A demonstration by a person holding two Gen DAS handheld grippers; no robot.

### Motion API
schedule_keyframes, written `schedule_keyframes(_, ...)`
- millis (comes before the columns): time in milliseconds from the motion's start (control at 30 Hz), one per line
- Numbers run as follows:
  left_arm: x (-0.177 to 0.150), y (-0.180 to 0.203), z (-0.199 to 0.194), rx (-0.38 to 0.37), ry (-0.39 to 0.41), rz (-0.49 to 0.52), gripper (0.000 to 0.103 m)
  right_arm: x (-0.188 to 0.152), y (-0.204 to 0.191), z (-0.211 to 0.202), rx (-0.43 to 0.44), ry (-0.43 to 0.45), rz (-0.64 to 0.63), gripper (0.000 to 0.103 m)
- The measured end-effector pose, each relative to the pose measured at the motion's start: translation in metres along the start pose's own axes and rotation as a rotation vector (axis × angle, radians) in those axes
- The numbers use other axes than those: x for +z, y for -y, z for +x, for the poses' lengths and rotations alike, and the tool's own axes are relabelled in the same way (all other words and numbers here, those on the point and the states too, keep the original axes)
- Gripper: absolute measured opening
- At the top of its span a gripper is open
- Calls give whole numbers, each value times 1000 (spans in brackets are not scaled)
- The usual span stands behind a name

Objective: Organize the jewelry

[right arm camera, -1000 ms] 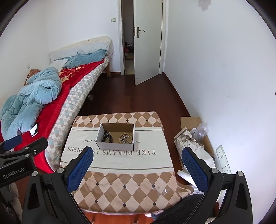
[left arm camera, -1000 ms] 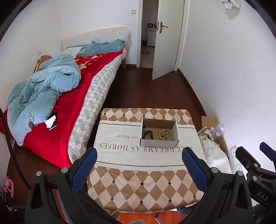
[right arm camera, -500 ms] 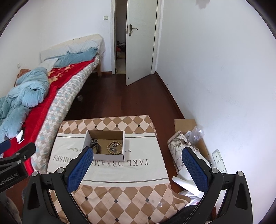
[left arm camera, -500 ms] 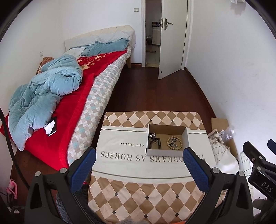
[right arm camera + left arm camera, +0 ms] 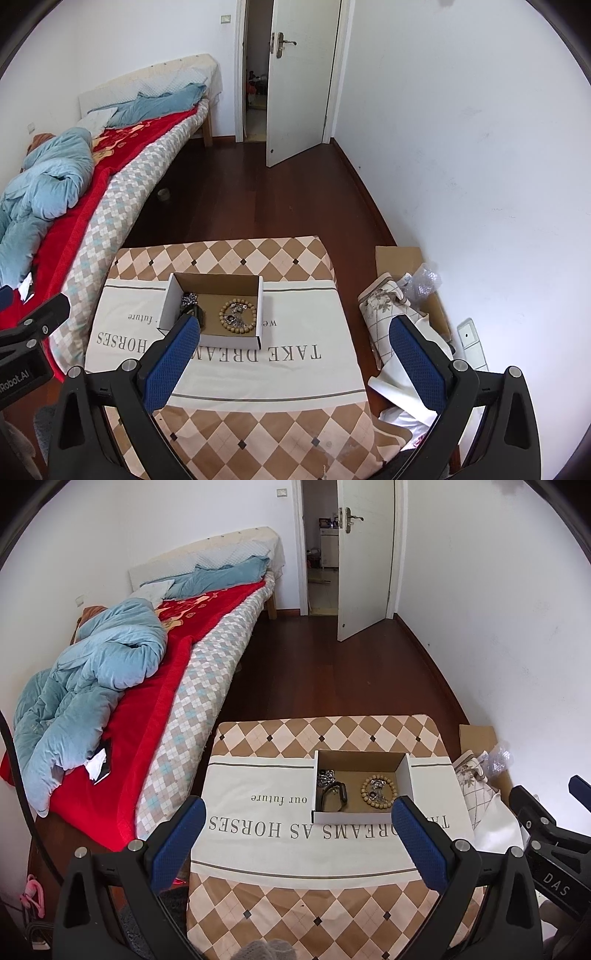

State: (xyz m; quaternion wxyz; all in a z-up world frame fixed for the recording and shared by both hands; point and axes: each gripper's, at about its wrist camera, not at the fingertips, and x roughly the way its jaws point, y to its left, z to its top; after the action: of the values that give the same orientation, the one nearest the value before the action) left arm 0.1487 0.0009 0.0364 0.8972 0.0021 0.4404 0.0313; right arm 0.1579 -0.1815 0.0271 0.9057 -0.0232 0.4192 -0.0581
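Jewelry is lying gathered inside a shallow, open, white-walled cardboard box that is sitting on a low table draped in a brown-and-cream diamond-check cloth printed with large grey letters. Judging by this, the box is serving as the sorting tray, set near the table's middle so both grippers can reach it. Inside, a ring of tan wooden beads is resting toward 3 o'clock, with a small dark piece on top of it; a dark loop-shaped band is lying at 8 o'clock, and a tangle of silvery chain is sitting at 10 o'clock against the left wall.

The left gripper, with blue-padded black fingers, is hovering short of the box, fingers spread wide and holding nothing. The right gripper is likewise standing wide apart and empty, its left finger overlapping the box's near-left corner in view.

Around the table, a bed with a red blanket and a rumpled pale-blue quilt is standing at 9 o'clock, a white door is standing ajar at 12 o'clock, and flattened cardboard and plastic wrapping are lying at 3 o'clock by the wall. Nothing is blocking the approach; the box walls and the tangled chain look like the likeliest hindrances.
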Motion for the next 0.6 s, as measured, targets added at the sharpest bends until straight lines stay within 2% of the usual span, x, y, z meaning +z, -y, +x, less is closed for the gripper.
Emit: schedule_keyframes(600, -3, -5, 12, -5, -32, -26, 103, -3, -5, 13, 5, -32, -15, 103)
